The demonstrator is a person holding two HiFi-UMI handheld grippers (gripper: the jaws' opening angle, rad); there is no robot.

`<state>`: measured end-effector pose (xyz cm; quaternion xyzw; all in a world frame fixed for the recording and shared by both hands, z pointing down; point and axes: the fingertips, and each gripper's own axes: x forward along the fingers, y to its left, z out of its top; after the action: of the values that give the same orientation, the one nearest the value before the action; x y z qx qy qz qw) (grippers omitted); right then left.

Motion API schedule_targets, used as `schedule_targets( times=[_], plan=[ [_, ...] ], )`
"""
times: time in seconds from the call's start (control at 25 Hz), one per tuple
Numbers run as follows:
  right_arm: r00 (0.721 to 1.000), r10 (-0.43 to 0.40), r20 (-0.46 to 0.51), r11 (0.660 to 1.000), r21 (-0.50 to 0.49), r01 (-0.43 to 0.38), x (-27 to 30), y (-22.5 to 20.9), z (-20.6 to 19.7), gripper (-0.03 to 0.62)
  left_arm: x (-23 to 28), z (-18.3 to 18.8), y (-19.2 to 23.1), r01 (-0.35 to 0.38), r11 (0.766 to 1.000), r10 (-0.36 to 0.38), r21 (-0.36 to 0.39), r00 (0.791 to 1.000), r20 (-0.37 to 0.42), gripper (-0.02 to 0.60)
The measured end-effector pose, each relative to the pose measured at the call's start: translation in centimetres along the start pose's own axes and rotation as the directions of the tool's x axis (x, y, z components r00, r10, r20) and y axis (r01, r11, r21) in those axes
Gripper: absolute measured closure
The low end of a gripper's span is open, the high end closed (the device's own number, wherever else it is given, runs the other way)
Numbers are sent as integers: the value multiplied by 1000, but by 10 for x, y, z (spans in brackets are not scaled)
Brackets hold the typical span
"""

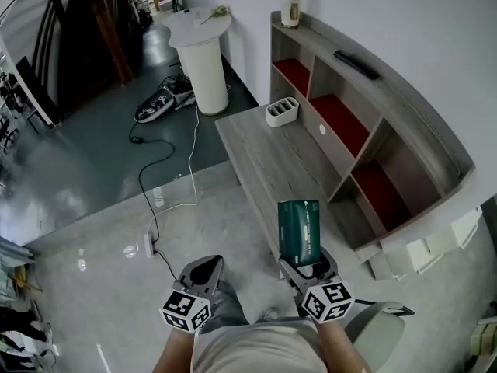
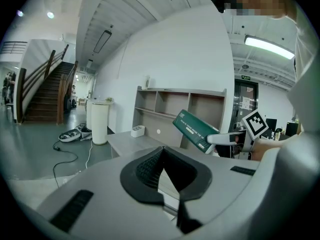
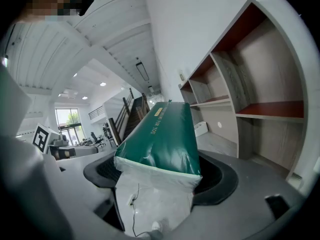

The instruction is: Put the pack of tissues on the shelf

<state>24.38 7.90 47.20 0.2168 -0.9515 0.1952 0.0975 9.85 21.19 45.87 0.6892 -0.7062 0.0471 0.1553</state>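
My right gripper (image 1: 305, 270) is shut on a dark green pack of tissues (image 1: 299, 229), which sticks out forward over the near end of the grey wooden bench (image 1: 264, 158). In the right gripper view the tissue pack (image 3: 165, 136) fills the space between the jaws, its white end nearest the camera. The shelf (image 1: 365, 142) with red-lined compartments stands along the wall to the right; in the right gripper view the shelf (image 3: 240, 99) is ahead and to the right. My left gripper (image 1: 203, 271) hangs low at the left with its jaws shut and nothing held; its view shows the pack (image 2: 196, 131) held at the right.
A white divided box (image 1: 282, 112) sits on the bench's far end. A black remote (image 1: 356, 64) and a pale bottle (image 1: 291, 10) rest on the shelf top. A white round pedestal (image 1: 203, 57) stands beyond, with cables (image 1: 167, 169) and a power strip on the floor.
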Motion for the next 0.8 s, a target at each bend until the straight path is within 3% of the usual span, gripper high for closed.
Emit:
schedule_targets(
  times=[0.2, 0.44, 0.8],
  plan=[
    [999, -50, -4, 999, 7, 50, 57, -10, 10, 146, 43, 8, 51, 55, 998, -55, 6, 998, -10, 566],
    [988, -152, -4, 988, 28, 152, 141, -15, 33, 146, 103, 47, 142, 144, 989, -143, 20, 990, -19, 566],
    [950, -312, 1, 946, 98, 310, 245, -22, 56, 146, 171, 84, 244, 287, 957, -286, 41, 957, -44, 566]
  ],
)
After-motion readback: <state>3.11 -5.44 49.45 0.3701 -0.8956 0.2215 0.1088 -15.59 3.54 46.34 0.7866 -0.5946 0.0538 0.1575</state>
